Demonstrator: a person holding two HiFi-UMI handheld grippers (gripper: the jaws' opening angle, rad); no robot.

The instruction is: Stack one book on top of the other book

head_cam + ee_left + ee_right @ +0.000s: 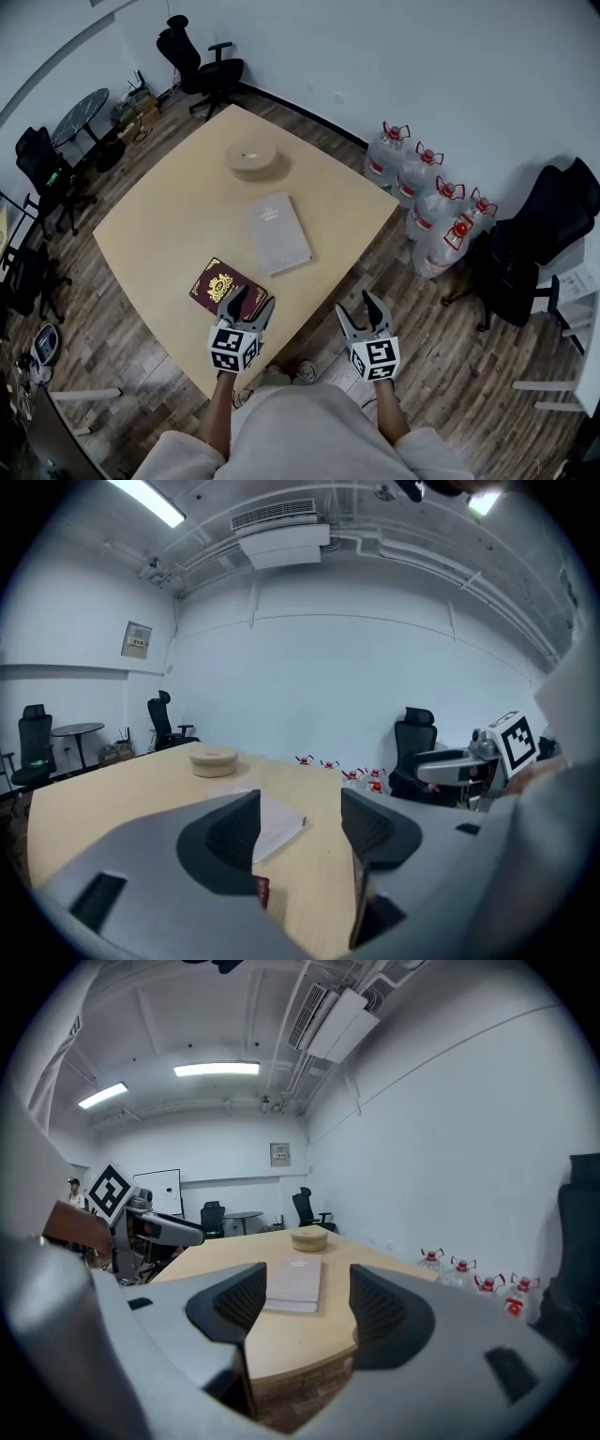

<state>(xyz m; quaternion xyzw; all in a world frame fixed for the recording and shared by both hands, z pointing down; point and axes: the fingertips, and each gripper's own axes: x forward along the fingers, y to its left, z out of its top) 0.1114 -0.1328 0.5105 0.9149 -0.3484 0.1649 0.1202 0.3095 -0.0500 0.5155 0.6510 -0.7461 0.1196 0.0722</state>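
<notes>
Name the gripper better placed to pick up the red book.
Left. The left gripper, fingers open, is right at the red book; the right gripper hangs off the table edge, farther away.

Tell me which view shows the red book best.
The head view: the red book lies flat on the table, its gold-emblem cover nearly all visible. The left gripper view catches only a red sliver between the jaws; the right gripper view shows none of it.
</notes>
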